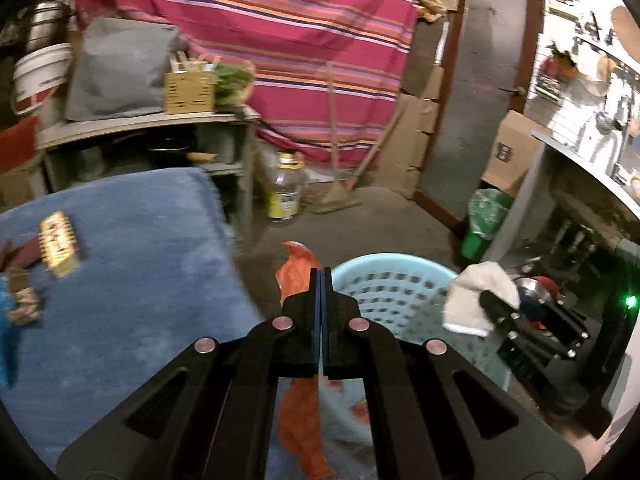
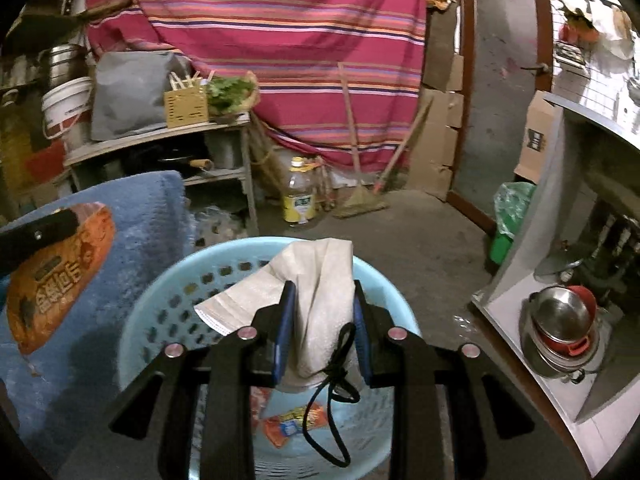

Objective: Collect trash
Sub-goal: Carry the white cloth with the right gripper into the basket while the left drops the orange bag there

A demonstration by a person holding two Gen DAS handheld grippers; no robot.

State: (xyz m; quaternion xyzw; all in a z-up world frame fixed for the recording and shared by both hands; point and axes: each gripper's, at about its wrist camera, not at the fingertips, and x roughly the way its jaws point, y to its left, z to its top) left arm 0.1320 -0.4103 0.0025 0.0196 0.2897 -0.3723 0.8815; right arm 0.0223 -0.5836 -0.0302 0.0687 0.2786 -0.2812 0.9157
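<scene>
The left claw (image 1: 321,276), closed on an orange wrapper (image 1: 298,270), and the right claw (image 2: 324,292), pinching a white tissue (image 2: 320,276), hover over the blue basket (image 2: 160,276); open each only once its trash is well inside the rim.

Left gripper (image 1: 321,276): fingers pressed together, pinching orange wrapper (image 1: 298,268), pointing forward. Right gripper (image 2: 325,296): fingers partly apart, clamped on white cloth (image 2: 320,280), level, pointing forward.

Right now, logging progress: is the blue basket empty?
No. The basket holds an orange snack wrapper at its bottom, seen from the right wrist.
</scene>
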